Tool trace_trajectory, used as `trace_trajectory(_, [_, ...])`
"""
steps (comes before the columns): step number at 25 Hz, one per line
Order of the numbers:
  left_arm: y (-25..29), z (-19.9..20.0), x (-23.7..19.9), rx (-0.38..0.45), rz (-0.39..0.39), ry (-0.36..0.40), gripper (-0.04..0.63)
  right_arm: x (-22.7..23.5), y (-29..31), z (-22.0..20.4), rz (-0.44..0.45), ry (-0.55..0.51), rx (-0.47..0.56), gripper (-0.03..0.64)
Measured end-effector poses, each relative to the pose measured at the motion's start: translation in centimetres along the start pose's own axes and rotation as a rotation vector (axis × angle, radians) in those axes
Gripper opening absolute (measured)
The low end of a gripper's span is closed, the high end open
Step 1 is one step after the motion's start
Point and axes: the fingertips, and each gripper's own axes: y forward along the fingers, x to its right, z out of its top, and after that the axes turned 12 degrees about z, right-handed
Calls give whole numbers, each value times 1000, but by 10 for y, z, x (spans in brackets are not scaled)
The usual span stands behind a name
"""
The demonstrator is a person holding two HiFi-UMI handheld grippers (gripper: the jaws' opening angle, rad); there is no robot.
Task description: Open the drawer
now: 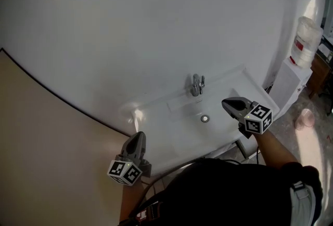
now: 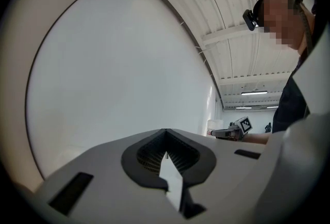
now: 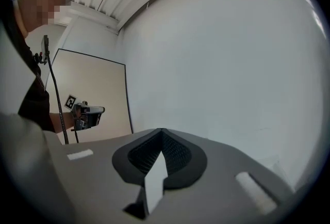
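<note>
- The left gripper (image 1: 139, 135) has its jaws pressed together with nothing between them. It points level at the white wall (image 1: 156, 22), and its tips are at the near left edge of the washbasin (image 1: 156, 102).
- The right gripper (image 1: 226, 102) is likewise closed tight and empty, held over the right part of the washbasin.
- The tap (image 1: 196, 85) stands between the two grippers and beyond their tips. The drain (image 1: 205, 118) lies just left of the right gripper's tips.
- A beige panel (image 1: 47, 131) lies left of the left gripper. A water dispenser (image 1: 291, 82) stands well to the right of the right gripper, past the end of the washbasin.
- The drawer cannot be made out in any view. It may sit under the washbasin, below both grippers, where the basin top and the person's dark top (image 1: 223, 193) hide everything.
</note>
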Motion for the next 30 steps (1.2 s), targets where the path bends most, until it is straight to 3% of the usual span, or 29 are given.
trace_trajectory(6, [8, 3, -15, 21, 66, 0, 0, 20, 28, 7, 65, -39, -32, -3])
trace_trajectory(13, [33, -3, 4, 83, 117, -23, 0, 69, 21, 9, 100, -26, -25, -3])
trace_trajectory(18, [51, -10, 18, 80, 136, -43, 0, 96, 11, 3, 98, -24, -42, -3])
trace_trajectory(30, [48, -16, 27, 59, 144, -29, 0, 97, 4, -6, 107, -16, -49, -3])
